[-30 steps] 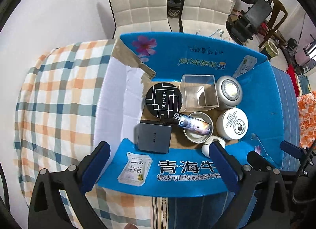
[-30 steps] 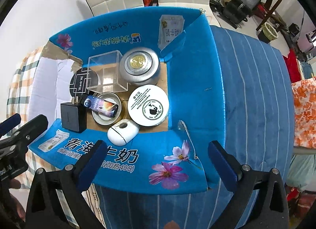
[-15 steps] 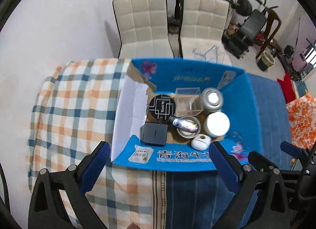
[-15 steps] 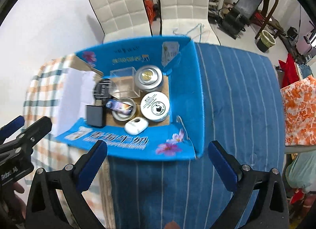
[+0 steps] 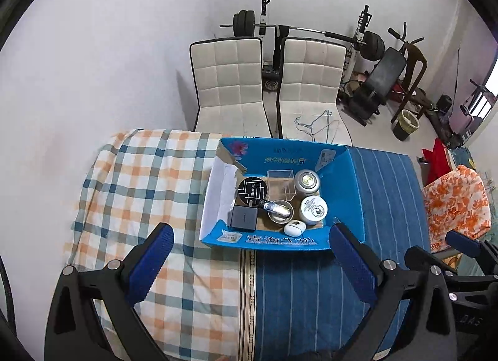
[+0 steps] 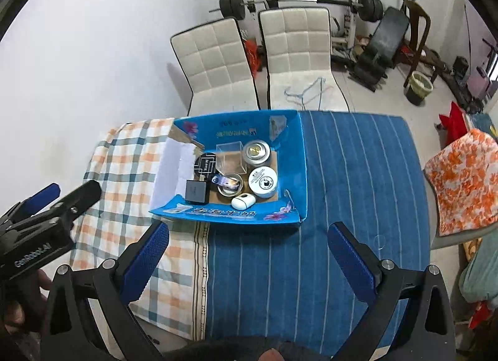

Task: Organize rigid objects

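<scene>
A blue cardboard box (image 5: 280,241) (image 6: 224,214) with its flaps spread stands on the table. Inside lie a black charger block (image 5: 244,217) (image 6: 196,190), a round black tin (image 5: 252,189), a clear plastic cube (image 5: 280,182) (image 6: 232,155), a silver tin (image 5: 307,181) (image 6: 256,151), a white jar (image 5: 313,209) (image 6: 263,181), a metal bowl with a small printed tube (image 5: 278,208) (image 6: 228,183) across it, and a white earbud case (image 5: 294,227) (image 6: 243,200). My left gripper (image 5: 249,264) and right gripper (image 6: 246,255) hang open high above the near side of the table, holding nothing.
The table wears a checked cloth (image 5: 140,180) on its left half and a blue striped cloth (image 6: 358,174) on its right. Two white padded chairs (image 5: 230,81) (image 5: 309,81) stand behind it, with gym gear (image 5: 382,71) at the back right. An orange floral cushion (image 6: 463,180) lies at the right.
Both grippers have risen and drawn back from just above the box, which now looks small and far below. The box's contents have not moved.
</scene>
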The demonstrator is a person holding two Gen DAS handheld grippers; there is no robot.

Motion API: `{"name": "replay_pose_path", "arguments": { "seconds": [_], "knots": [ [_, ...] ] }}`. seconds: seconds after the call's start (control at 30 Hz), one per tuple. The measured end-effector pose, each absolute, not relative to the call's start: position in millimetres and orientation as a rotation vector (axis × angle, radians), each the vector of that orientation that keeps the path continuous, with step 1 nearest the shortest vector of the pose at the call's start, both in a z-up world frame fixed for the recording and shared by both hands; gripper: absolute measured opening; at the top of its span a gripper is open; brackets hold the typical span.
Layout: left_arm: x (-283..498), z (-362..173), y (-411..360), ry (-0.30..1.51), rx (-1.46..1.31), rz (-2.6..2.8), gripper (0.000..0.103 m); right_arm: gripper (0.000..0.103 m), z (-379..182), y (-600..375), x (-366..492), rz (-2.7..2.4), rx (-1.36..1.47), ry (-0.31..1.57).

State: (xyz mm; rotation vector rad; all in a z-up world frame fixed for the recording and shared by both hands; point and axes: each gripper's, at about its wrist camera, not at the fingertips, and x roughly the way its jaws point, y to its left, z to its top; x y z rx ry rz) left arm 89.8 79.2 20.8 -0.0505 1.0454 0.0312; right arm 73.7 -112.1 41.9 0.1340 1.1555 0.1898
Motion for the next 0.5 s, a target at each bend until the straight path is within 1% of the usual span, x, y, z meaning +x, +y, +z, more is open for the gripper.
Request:
{"name": "replay_pose_path", "arguments": {
  "seconds": [0.23,0.5],
  "knots": [
    [74.3,28.1,77.0,1.05,-0.034,0.044,0.103,0.103,66.1,-109.9,53.1,0.197,0.102,1.125],
    [72.7,21.2,81.5,1.069,-0.031,0.057,0.103,0.103,62.7,-106.5,57.7,0.158,0.066,1.109]
  ]
}}
